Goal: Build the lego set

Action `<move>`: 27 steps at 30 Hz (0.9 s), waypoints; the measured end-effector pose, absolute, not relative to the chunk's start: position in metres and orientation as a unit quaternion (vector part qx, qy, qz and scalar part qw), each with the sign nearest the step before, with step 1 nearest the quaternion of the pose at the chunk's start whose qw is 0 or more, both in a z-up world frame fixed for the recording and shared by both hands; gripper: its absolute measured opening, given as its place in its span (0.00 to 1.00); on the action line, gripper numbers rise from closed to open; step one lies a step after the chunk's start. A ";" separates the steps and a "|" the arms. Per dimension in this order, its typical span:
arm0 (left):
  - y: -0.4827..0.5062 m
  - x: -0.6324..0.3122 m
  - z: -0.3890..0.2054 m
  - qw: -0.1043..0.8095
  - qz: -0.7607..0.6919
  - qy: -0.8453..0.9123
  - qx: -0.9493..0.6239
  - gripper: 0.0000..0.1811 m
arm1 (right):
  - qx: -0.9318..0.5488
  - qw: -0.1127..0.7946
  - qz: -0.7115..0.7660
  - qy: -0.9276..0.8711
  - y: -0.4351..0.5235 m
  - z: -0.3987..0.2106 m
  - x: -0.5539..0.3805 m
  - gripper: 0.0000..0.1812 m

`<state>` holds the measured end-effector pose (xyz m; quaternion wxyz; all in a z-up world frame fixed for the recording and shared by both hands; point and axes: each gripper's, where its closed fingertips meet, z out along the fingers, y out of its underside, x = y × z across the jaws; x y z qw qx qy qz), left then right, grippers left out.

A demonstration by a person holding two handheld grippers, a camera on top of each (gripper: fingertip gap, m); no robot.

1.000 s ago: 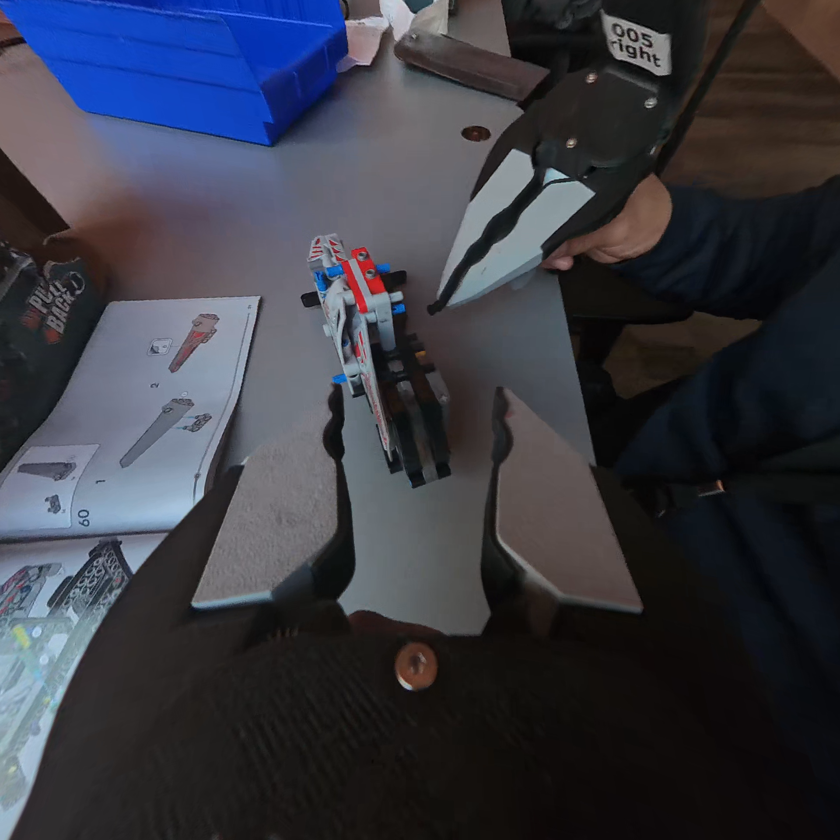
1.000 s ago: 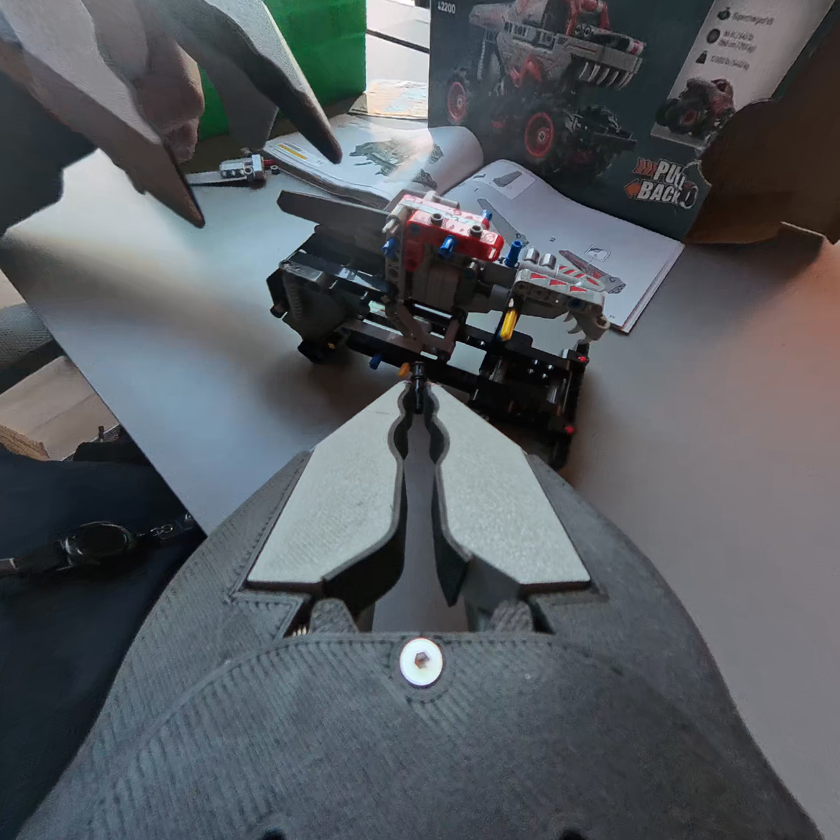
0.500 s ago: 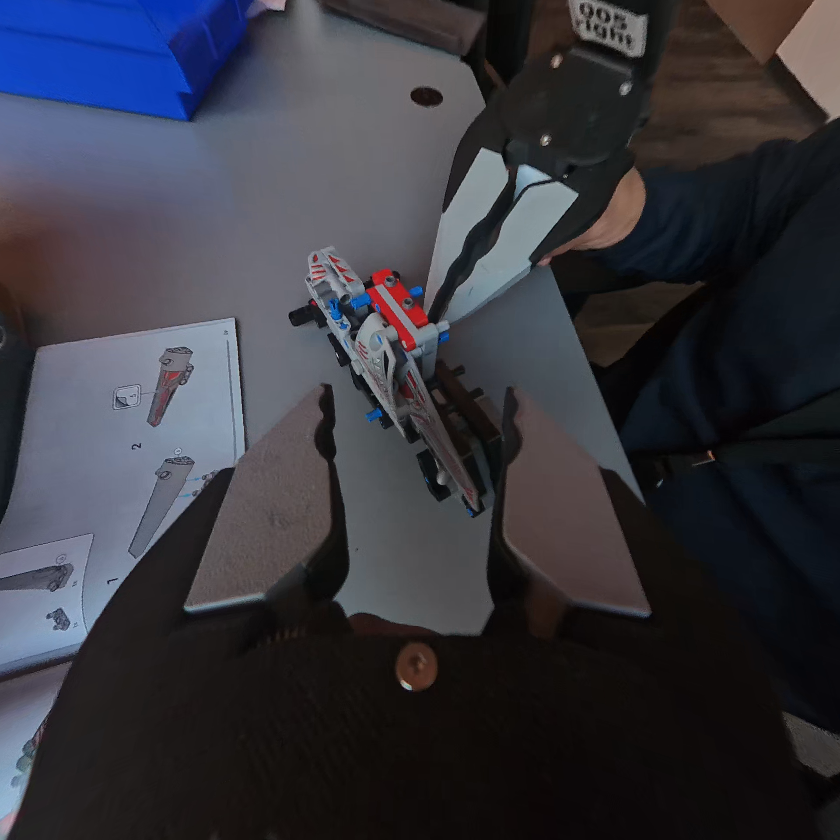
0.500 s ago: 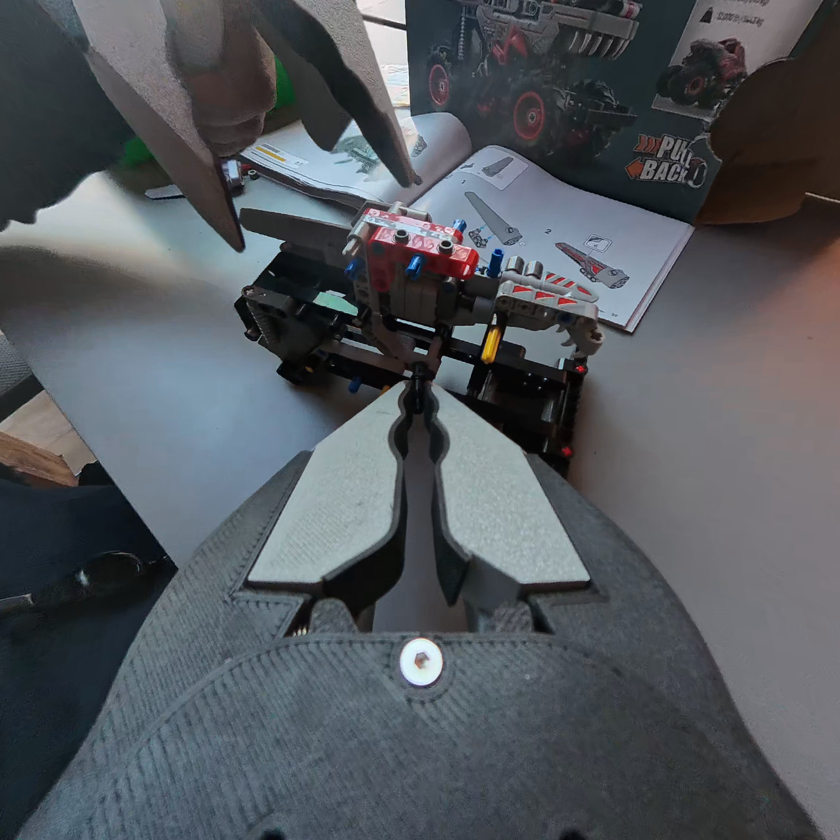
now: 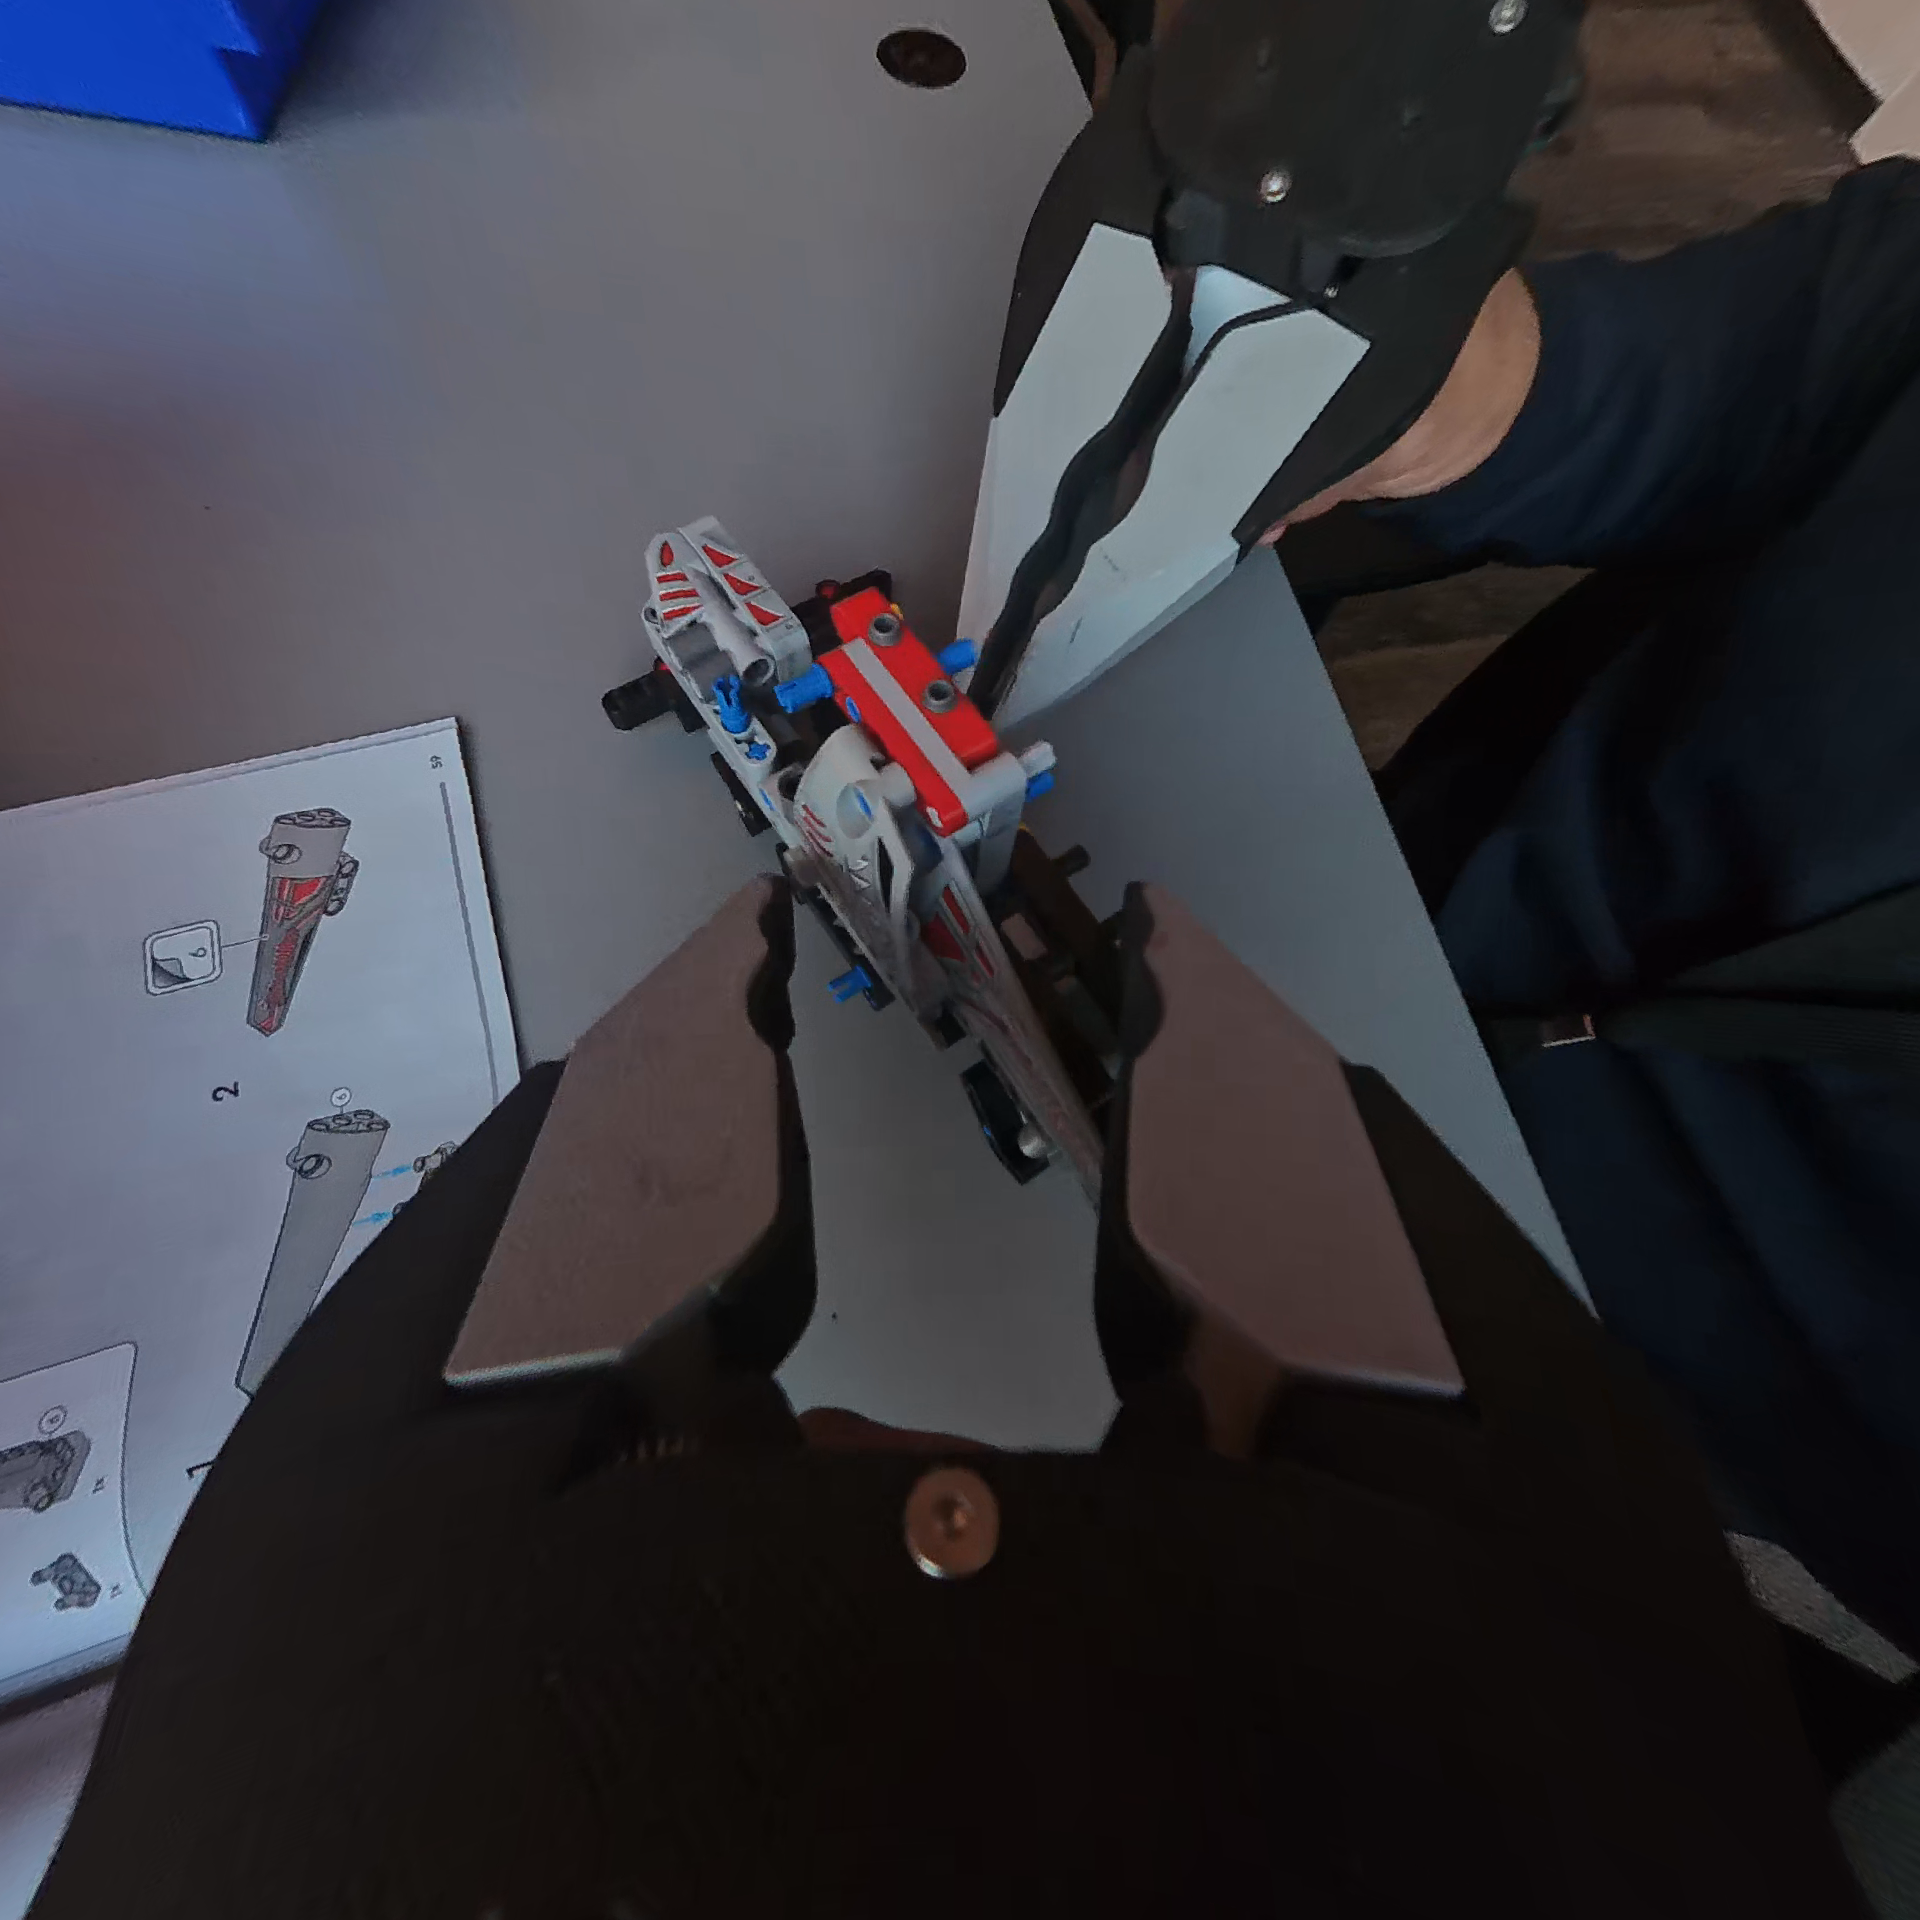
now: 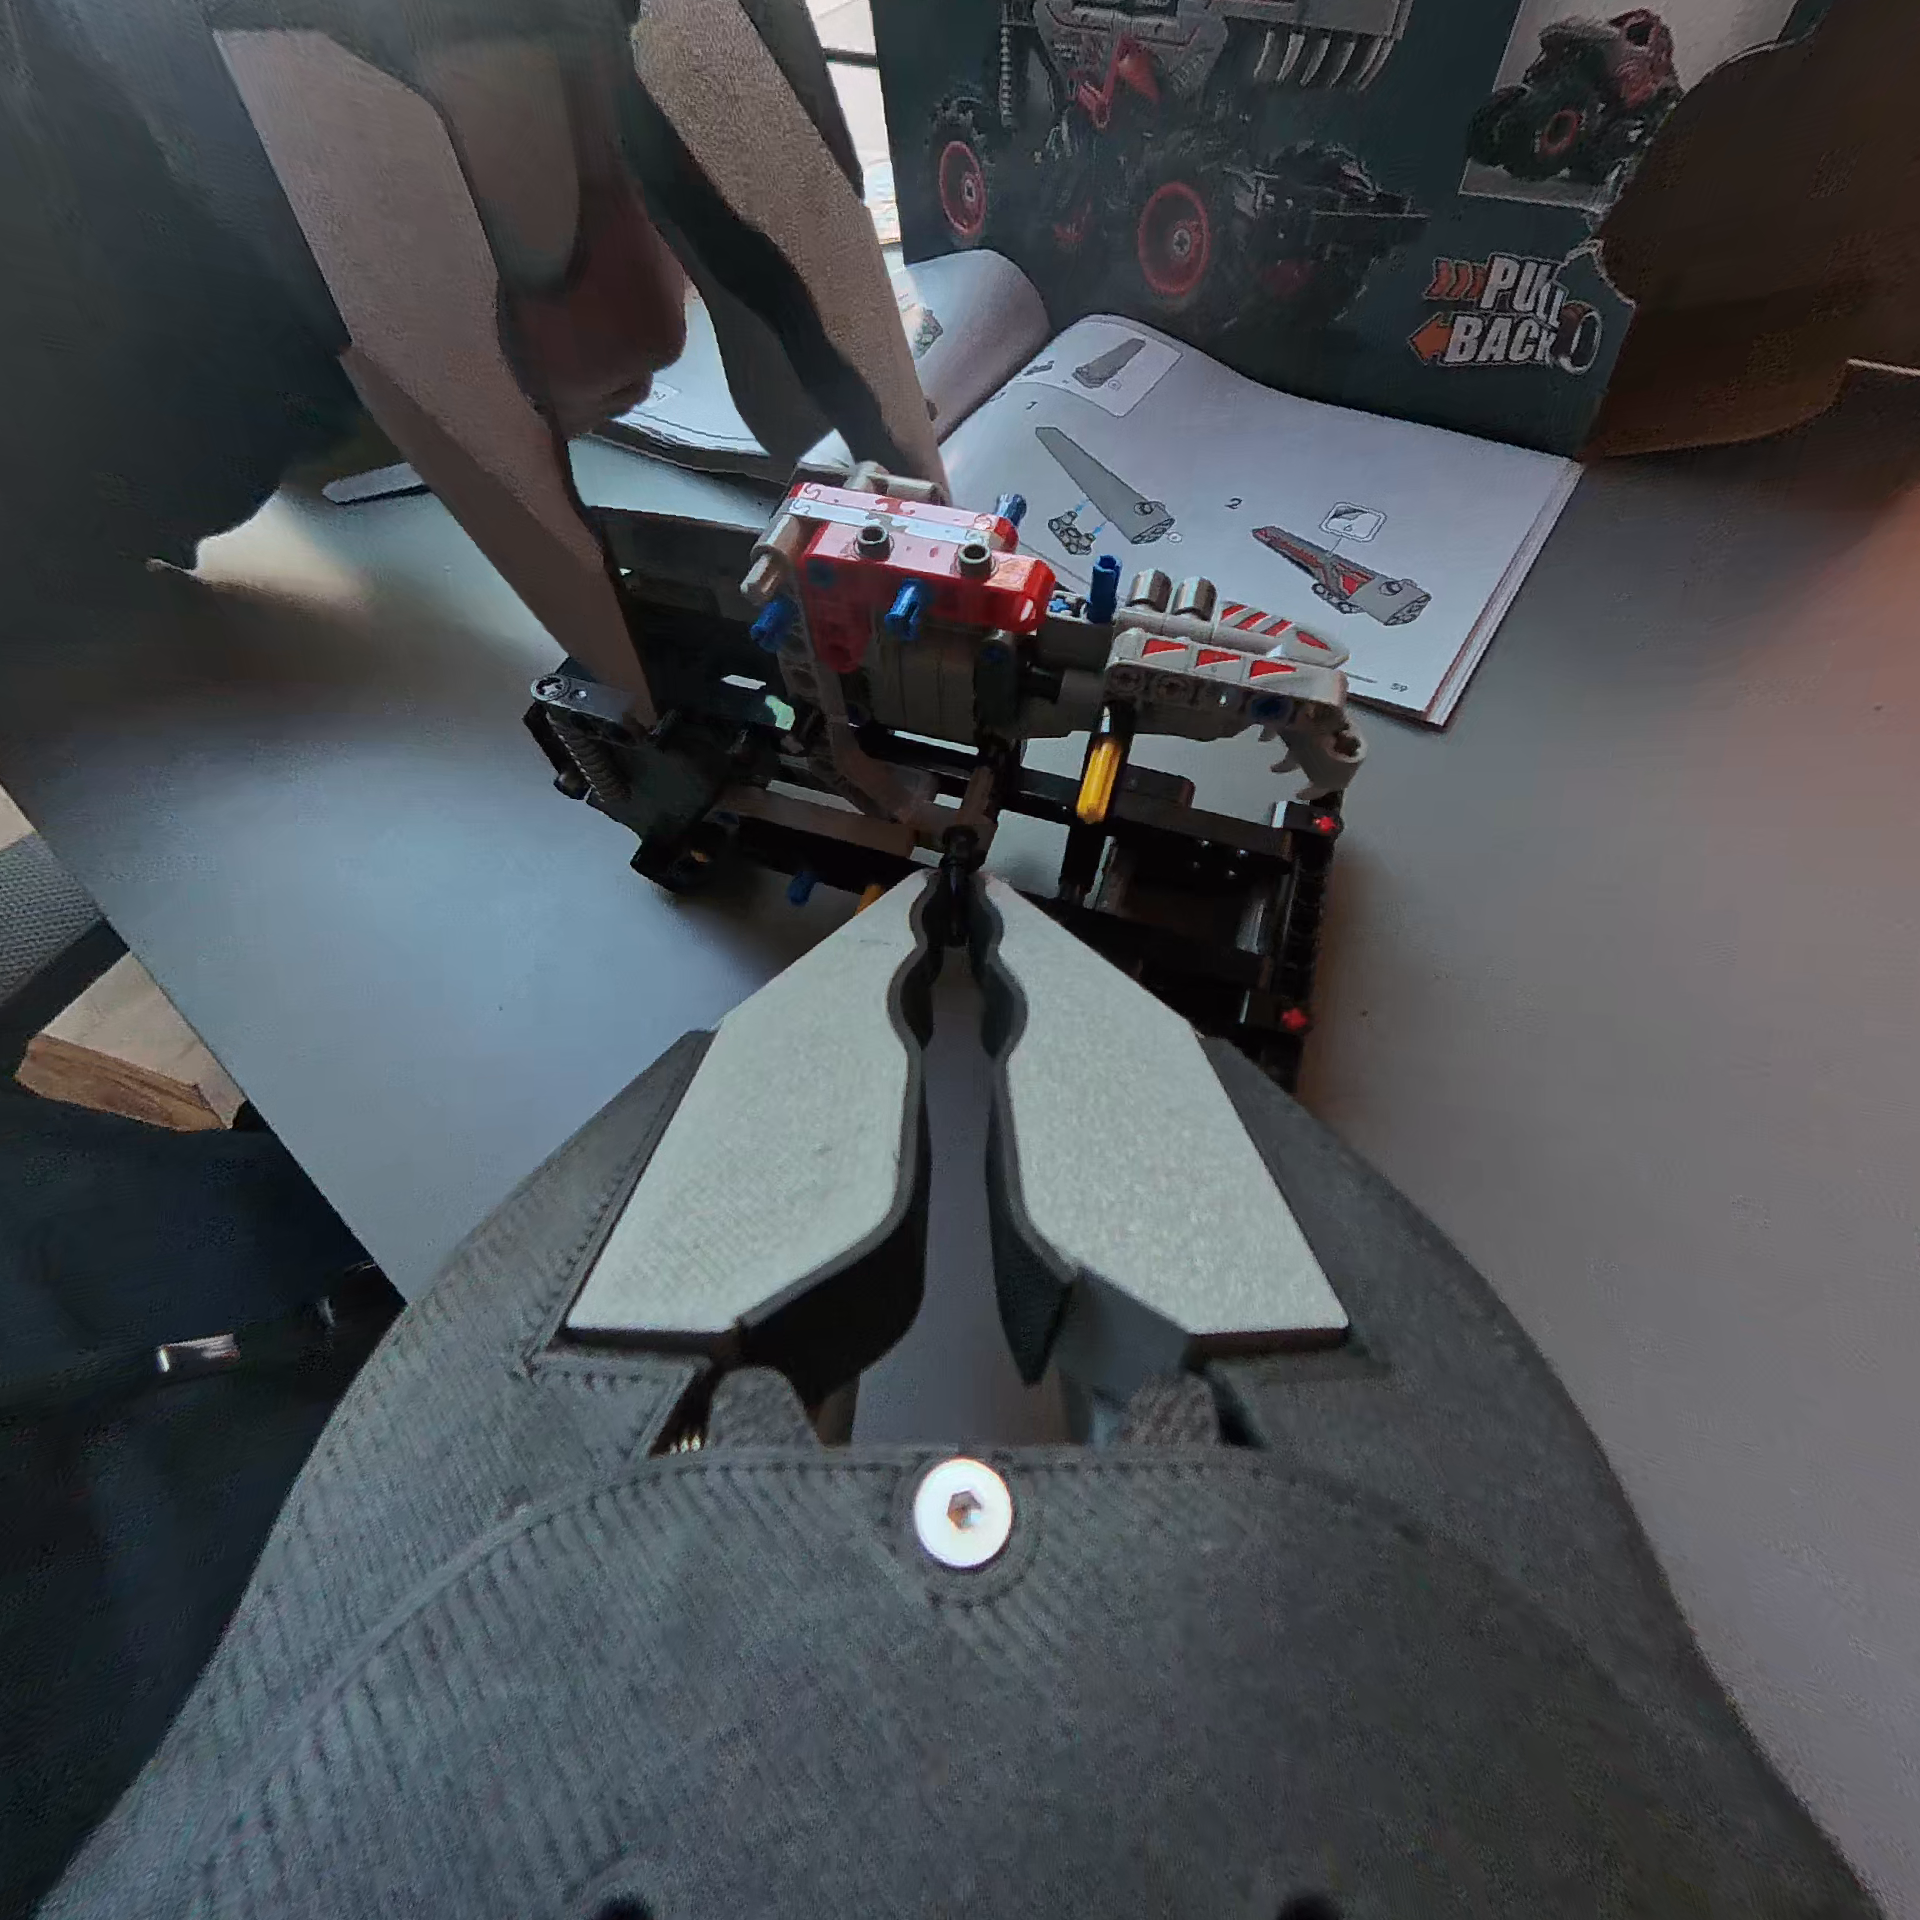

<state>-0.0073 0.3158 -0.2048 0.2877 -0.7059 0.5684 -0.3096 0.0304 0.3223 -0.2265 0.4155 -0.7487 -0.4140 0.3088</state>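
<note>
Booklet (image 5: pixel 239 1039) crowds model's (image 5: pixel 883 831) left; far tabletop (image 5: pixel 468 364) open.

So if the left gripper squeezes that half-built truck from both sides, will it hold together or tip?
The truck is probably rigid at its black frame. The pinned grey panel may flex or pop. Tall and narrow, so it could tip; the left gripper straddles it.

Lego model (image 5: pixel 883 831) on table (image 5: pixel 468 416); instruction booklet (image 5: pixel 260 1039) left; box (image 6: pixel 1299 177) behind booklet.
</note>
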 end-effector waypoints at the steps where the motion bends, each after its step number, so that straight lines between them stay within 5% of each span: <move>1: 0.314 -0.007 -0.207 0.285 -0.306 0.573 -0.705 0.33 | -0.750 0.415 0.307 -0.414 0.322 -0.227 0.030 0.01; 27: 0.312 -0.004 -0.213 0.305 -0.261 0.499 -0.768 0.25 | -0.767 0.419 0.296 -0.386 0.322 -0.228 0.025 0.01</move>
